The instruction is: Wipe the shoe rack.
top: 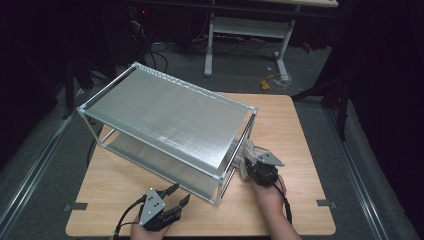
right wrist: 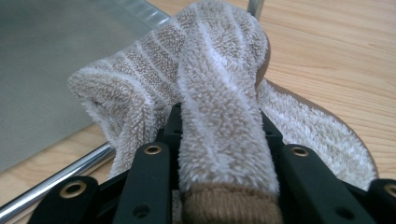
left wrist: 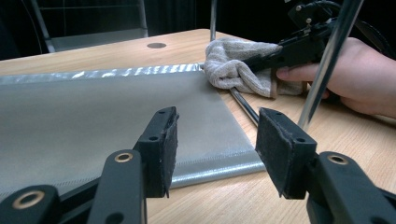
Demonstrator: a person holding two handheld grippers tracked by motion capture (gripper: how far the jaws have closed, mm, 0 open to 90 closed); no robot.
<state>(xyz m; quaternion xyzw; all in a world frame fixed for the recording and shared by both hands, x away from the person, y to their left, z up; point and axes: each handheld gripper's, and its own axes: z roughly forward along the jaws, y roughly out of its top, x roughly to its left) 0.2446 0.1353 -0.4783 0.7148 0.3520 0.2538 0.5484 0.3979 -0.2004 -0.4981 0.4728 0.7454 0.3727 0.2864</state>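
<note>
A beige and white striped towel [right wrist: 219, 84] is bunched between the jaws of my right gripper [right wrist: 219, 135], which is shut on it. In the high view the towel [top: 248, 151] lies at the right end of a two-level metal rack [top: 165, 115], by its lower shelf, with the right gripper [top: 246, 162] just behind it. The left gripper view has the towel [left wrist: 233, 65] resting on the corner of the lower shelf [left wrist: 93, 107]. My left gripper [top: 180, 194] stands open at the rack's front edge, with nothing between its pads [left wrist: 217, 140].
The rack sits slanted across the wooden table [top: 300, 150]. A chrome post [left wrist: 327, 60] and a low rail [right wrist: 60, 177] stand close to both grippers. Bare wood lies right of the rack and along the front edge. A white desk frame [top: 245, 30] stands beyond the table.
</note>
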